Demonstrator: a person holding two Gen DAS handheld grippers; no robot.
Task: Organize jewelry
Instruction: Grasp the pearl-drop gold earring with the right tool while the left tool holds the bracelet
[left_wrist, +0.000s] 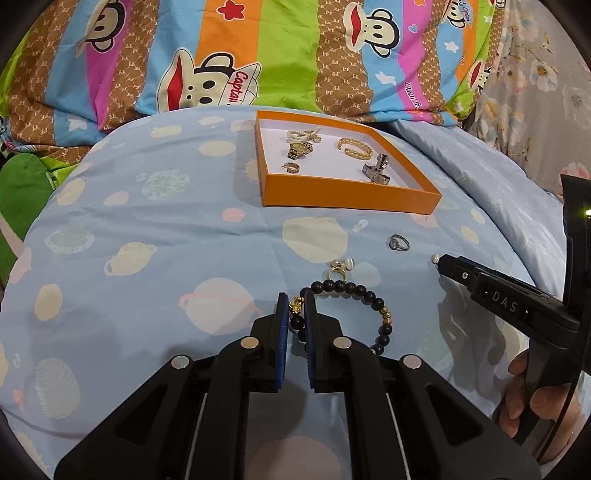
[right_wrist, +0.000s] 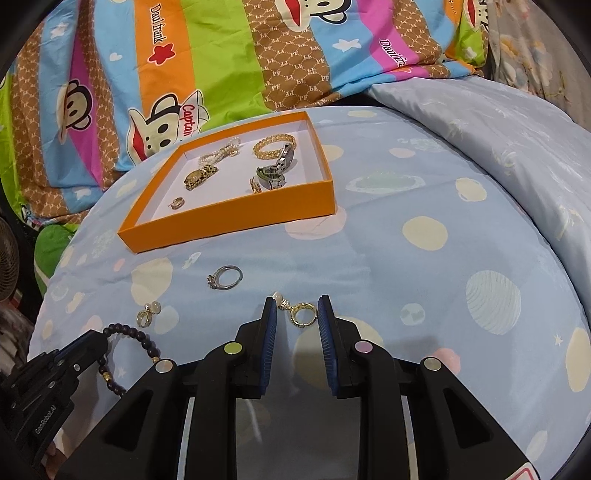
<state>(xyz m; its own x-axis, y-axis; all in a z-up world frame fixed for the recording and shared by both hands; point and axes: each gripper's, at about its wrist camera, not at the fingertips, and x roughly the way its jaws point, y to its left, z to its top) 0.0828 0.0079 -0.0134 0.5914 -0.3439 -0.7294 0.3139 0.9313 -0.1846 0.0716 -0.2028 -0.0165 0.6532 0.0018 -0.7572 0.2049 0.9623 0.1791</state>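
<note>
The left gripper (left_wrist: 296, 301) is seen pressed tightly onto the dark wooden bead bracelet with gold charm (left_wrist: 354, 306), the gold charm and a few beads being caught between its blue pads. The rest of the bracelet curves out to the right over the pale blue planet-print bedsheet (left_wrist: 147, 229).

The right gripper (right_wrist: 297, 310) is held with its jaws parted a little, and the small gold hoop earring with pearl drop (right_wrist: 301, 312) lies on the sheet between the tips; the pads are not seen pressing on it.

The shallow orange cardboard box with white floor (right_wrist: 236, 218) lies farther off, its near wall low and unobstructed. Inside are seen a pearl strand (right_wrist: 219, 153), a gold wristwatch (right_wrist: 199, 176), a gold woven bangle (right_wrist: 273, 146), a silver wristwatch (right_wrist: 275, 171) and a small gold ring (right_wrist: 177, 202). The right half of the box floor near the front wall is left bare.

Between grippers and box, a silver ring with a stone (right_wrist: 225, 278) lies on the sheet, and a gold ring with pale stones (left_wrist: 338, 269) lies just beyond the bracelet (almost touching the beads). Open sheet is seen to the far left and right of the box. A striped cartoon-monkey quilt (left_wrist: 258, 55) is bunched along the far edge behind the box.
</note>
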